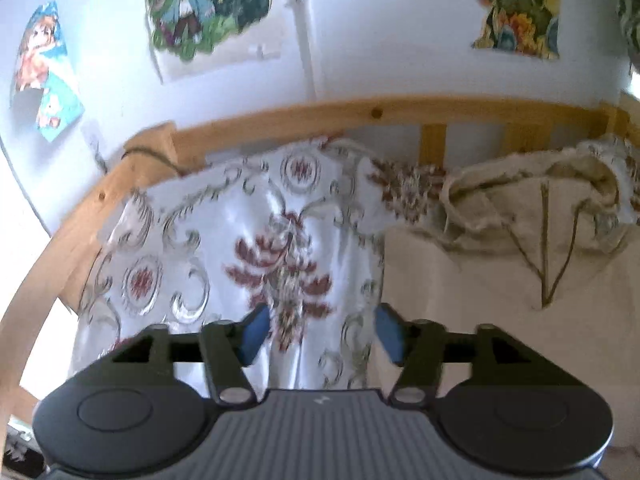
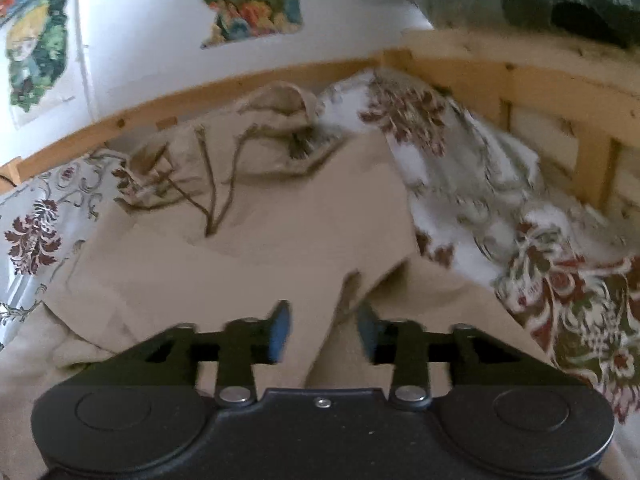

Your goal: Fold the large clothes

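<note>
Lying inside the wooden bed frame (image 2: 248,80), the beige hoodie (image 2: 256,248) was spread over the floral bedcover (image 2: 472,196), hood toward twelve o'clock. The left gripper (image 1: 318,334) hung released over the bedcover; the right gripper (image 2: 322,332) gaped above the hoodie, pinching nothing. No writing was legible.

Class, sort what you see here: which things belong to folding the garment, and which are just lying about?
Belongs to the job: beige hoodie, left gripper, right gripper.

Lying about: floral bedspread, wooden bed frame, wall posters.
</note>
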Available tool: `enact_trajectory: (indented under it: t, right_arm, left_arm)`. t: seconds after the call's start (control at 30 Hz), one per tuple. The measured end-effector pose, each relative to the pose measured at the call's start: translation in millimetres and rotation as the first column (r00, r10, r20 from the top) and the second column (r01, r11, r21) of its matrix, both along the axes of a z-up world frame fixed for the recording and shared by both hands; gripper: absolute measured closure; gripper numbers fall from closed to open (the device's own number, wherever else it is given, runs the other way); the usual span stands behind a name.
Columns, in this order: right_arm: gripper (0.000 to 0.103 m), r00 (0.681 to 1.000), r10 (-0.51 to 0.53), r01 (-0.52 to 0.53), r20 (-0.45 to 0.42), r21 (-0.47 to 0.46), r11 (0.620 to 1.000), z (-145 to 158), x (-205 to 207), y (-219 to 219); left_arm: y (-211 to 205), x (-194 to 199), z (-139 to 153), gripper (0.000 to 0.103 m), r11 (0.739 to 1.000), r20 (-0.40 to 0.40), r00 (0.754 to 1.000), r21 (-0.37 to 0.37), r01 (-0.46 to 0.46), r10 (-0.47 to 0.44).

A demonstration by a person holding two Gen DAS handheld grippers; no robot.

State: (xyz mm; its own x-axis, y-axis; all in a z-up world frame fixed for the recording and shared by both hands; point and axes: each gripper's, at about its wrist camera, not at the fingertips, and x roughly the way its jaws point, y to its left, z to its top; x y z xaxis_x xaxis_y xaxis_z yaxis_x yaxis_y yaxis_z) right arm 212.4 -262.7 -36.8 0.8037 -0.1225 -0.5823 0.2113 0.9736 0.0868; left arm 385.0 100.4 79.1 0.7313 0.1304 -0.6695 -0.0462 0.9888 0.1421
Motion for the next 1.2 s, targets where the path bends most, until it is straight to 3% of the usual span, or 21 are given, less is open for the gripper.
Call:
enact_trajectory:
  t: [0.1, 0.27, 0.33, 0.43, 0.47, 0.53, 0.63, 0.73, 0.87, 0.93, 1.0, 1.07, 1.2]
  right_arm:
    - [0.047, 0.999, 0.018, -0.016, 0.034, -0.048, 0.999, -12.0, 6.2, 8.1]
    - [0.034, 0.994, 0.058, -0.036, 0.092, -0.224, 0.974, -38.2, 10.6, 25.4]
    - [0.034, 0.992, 0.067, -0.039, 0.105, -0.248, 0.968, -46.2, 19.4, 26.2]
    - [0.034, 0.992, 0.020, 0.006, 0.124, -0.205, 0.979, -49.0, 38.5, 18.7]
    - [0.028, 0.991, 0.007, 0.017, 0.136, -0.169, 0.985, -49.5, 45.2, 13.1]
    - [0.012, 0.989, -0.016, 0.033, 0.144, -0.117, 0.993, -51.0, 53.3, 4.8]
    - [0.010, 0.986, -0.042, 0.056, 0.164, -0.082, 0.995, -51.9, 53.9, -3.2]
    - [0.003, 0.978, -0.074, 0.091, 0.193, -0.077, 0.993, -49.9, 53.8, -7.6]
    - [0.001, 0.970, -0.122, 0.141, 0.209, -0.079, 0.987, -49.3, 55.1, -15.8]
    - [0.001, 0.967, -0.135, 0.152, 0.216, -0.067, 0.986, -48.3, 55.2, -20.9]
    - [0.001, 0.964, -0.139, 0.160, 0.228, -0.074, 0.984, -45.8, 56.2, -24.8]
    - [0.001, 0.965, -0.143, 0.163, 0.218, -0.075, 0.984, -45.0, 61.9, -27.4]
    - [0.001, 0.974, -0.135, 0.156, 0.184, -0.103, 0.982, -45.6, 77.4, -22.8]
  left_arm:
    - [-3.1, 19.3, -16.1, 0.032, 0.996, 0.016, 1.000, -0.083, 0.014, -0.013]
    - [-17.9, 62.9, -66.2, 0.034, 0.994, 0.051, 0.994, -0.060, 0.096, -0.093]
    - [-21.5, 82.6, -88.0, 0.034, 0.989, 0.048, 0.992, -0.087, 0.117, -0.113]
    - [-34.1, 107.9, -117.6, 0.035, 0.985, 0.011, 0.991, -0.107, 0.137, -0.137]
    - [-38.2, 112.7, -125.6, 0.035, 0.984, 0.014, 0.989, -0.102, 0.149, -0.148]
    - [-51.0, 127.7, -143.7, 0.035, 0.985, 0.019, 0.987, -0.053, 0.162, -0.162]
    - [-61.4, 152.6, -171.5, 0.035, 0.993, -0.040, 0.993, 0.019, 0.115, -0.115]
    - [-56.2, 166.9, -191.5, 0.028, 0.997, -0.065, 0.996, -0.037, 0.061, -0.063]
    - [-53.3, 163.5, -187.0, 0.025, 0.997, -0.037, 0.998, -0.066, 0.042, -0.044]
    - [-49.0, 156.5, -176.0, 0.024, 0.991, 0.001, 0.999, -0.131, 0.037, -0.037]
    - [-44.1, 151.2, -163.9, 0.021, 0.970, 0.032, 0.998, -0.233, 0.067, -0.061]
    - [-47.2, 155.1, -149.0, 0.021, 0.953, 0.017, 0.995, -0.286, 0.104, -0.103]
    - [-72.7, 166.8, -114.4, 0.018, 0.929, 0.116, 0.974, -0.297, 0.220, -0.194]
